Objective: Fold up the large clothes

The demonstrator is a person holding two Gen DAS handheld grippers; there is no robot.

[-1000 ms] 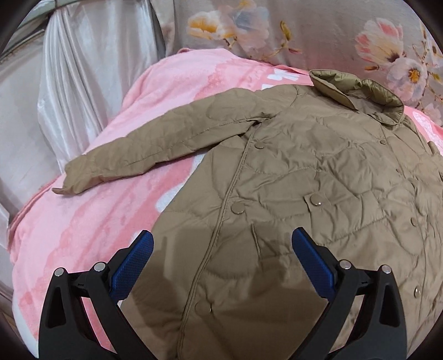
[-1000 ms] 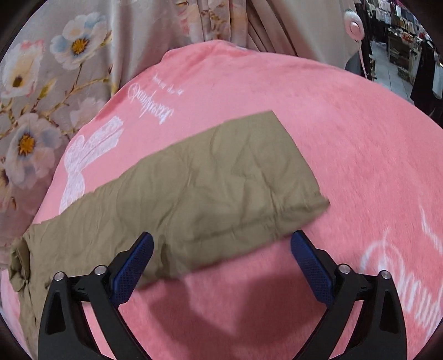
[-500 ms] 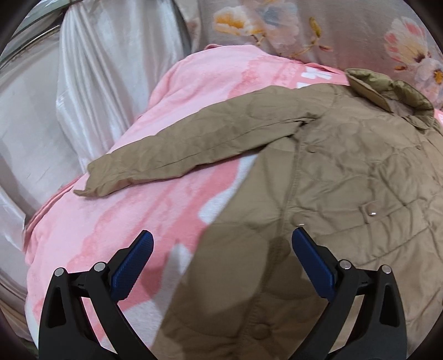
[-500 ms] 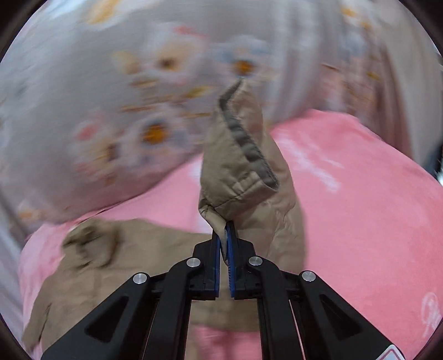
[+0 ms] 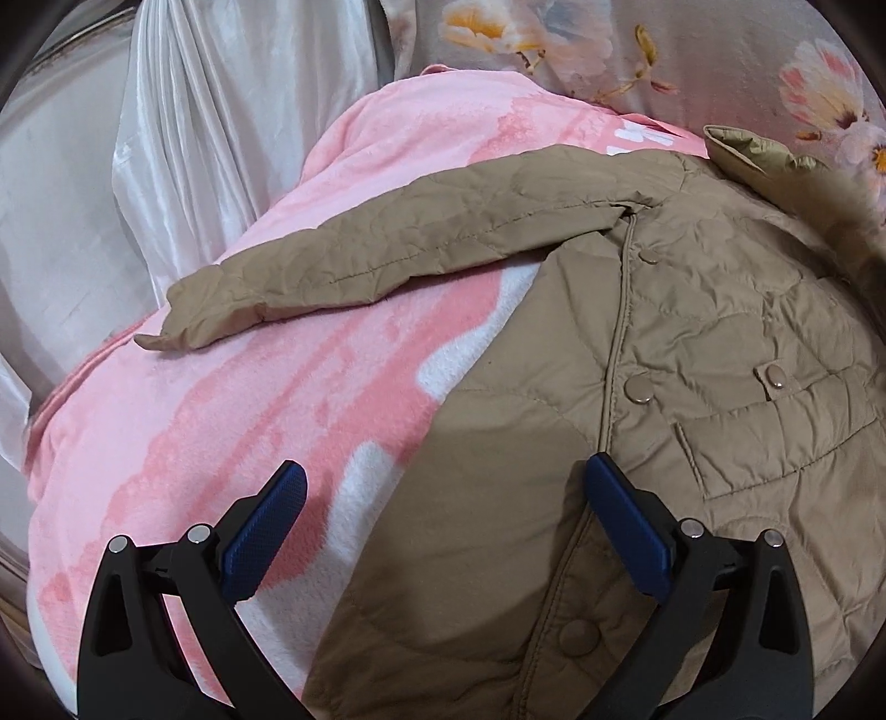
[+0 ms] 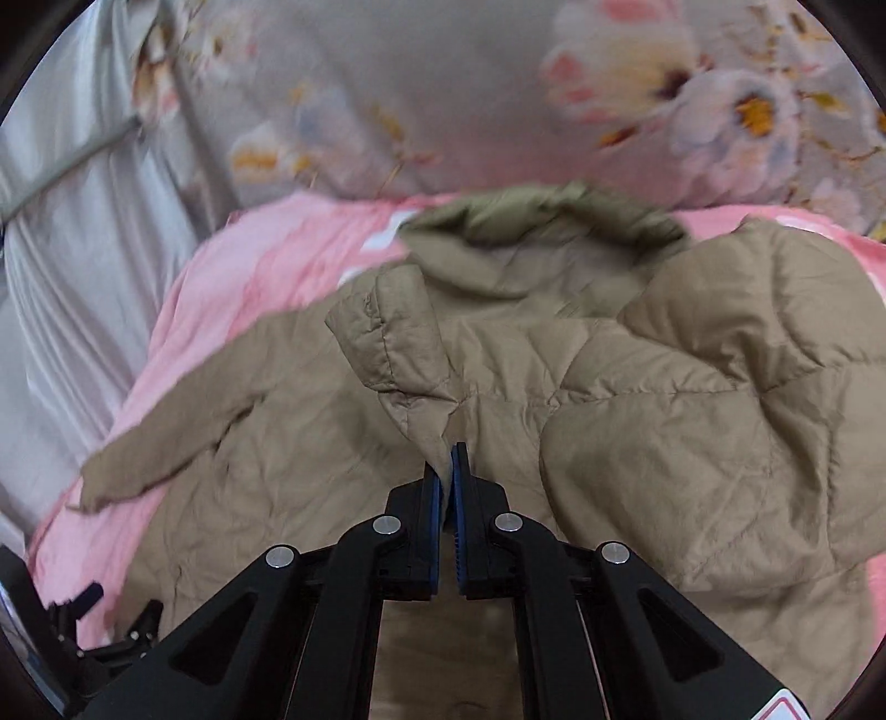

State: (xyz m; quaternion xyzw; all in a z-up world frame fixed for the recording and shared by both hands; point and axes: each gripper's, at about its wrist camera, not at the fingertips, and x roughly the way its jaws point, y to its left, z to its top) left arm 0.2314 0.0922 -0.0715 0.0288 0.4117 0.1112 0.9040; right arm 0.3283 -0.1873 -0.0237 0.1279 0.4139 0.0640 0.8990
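A tan quilted jacket (image 5: 692, 354) lies front up on a pink blanket (image 5: 232, 421). Its left sleeve (image 5: 387, 260) stretches out to the left across the blanket. My left gripper (image 5: 443, 515) is open and empty, hovering over the jacket's lower left edge. My right gripper (image 6: 447, 471) is shut on the cuff of the jacket's right sleeve (image 6: 664, 387) and holds it folded over the jacket's chest. The collar (image 6: 542, 221) lies at the far end.
A floral grey fabric (image 5: 664, 50) lies beyond the blanket. Silvery white drapery (image 5: 138, 166) hangs at the left. The left gripper's black frame (image 6: 99, 631) shows at the lower left of the right wrist view.
My right gripper closed on the right sleeve's cuff and swung it left over the jacket body. My left gripper drifted left, toward the jacket's left edge.
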